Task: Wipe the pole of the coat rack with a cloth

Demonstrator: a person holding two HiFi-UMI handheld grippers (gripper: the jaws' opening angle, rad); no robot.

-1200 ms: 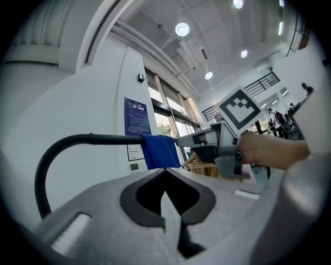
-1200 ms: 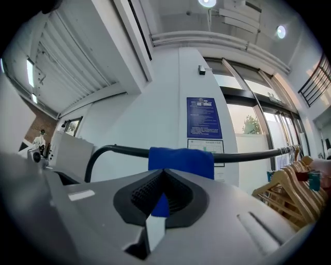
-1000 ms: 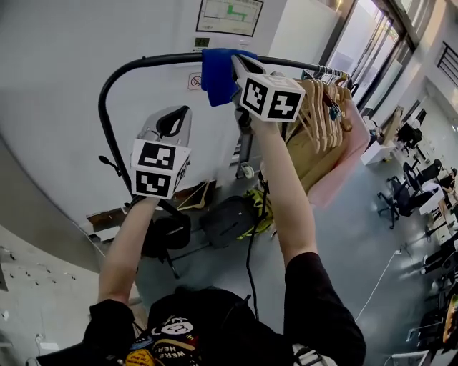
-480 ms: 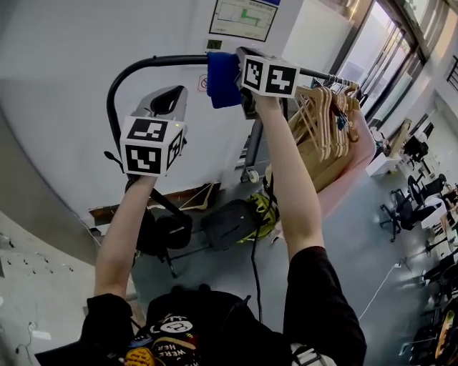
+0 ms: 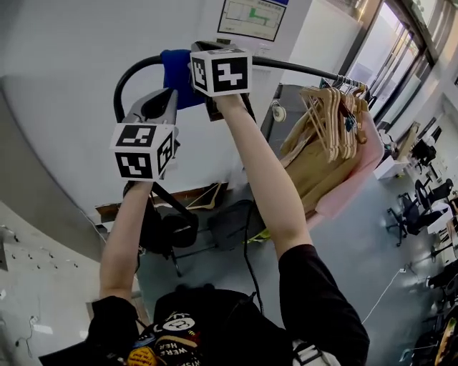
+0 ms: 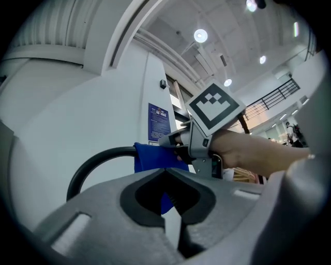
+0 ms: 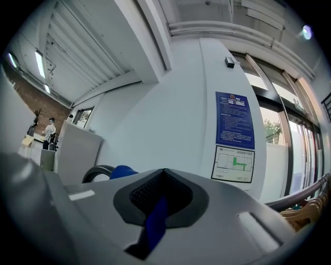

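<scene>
The coat rack's black pole (image 5: 300, 68) runs across the top of the head view and bends down at its left end (image 5: 123, 89). A blue cloth (image 5: 175, 68) hangs folded over the pole just right of the bend. My right gripper (image 5: 195, 58) is shut on the cloth up at the pole; a blue strip (image 7: 155, 222) shows between its jaws. My left gripper (image 5: 170, 94) is shut and holds nothing, just below and left of the cloth. From the left gripper view (image 6: 165, 170) I see the cloth (image 6: 150, 158), the pole (image 6: 98, 160) and the right gripper (image 6: 178, 141).
Wooden hangers (image 5: 329, 118) crowd the pole's right part above a pink cover (image 5: 351, 179). Black bags (image 5: 229, 221) lie on the floor by the rack's base. A white wall with a poster (image 5: 254, 18) stands behind. Office chairs (image 5: 411, 207) are at the right.
My right gripper has slid the blue cloth left along the pole toward the bend. The left gripper has stayed shut below it, now closer to the cloth.
</scene>
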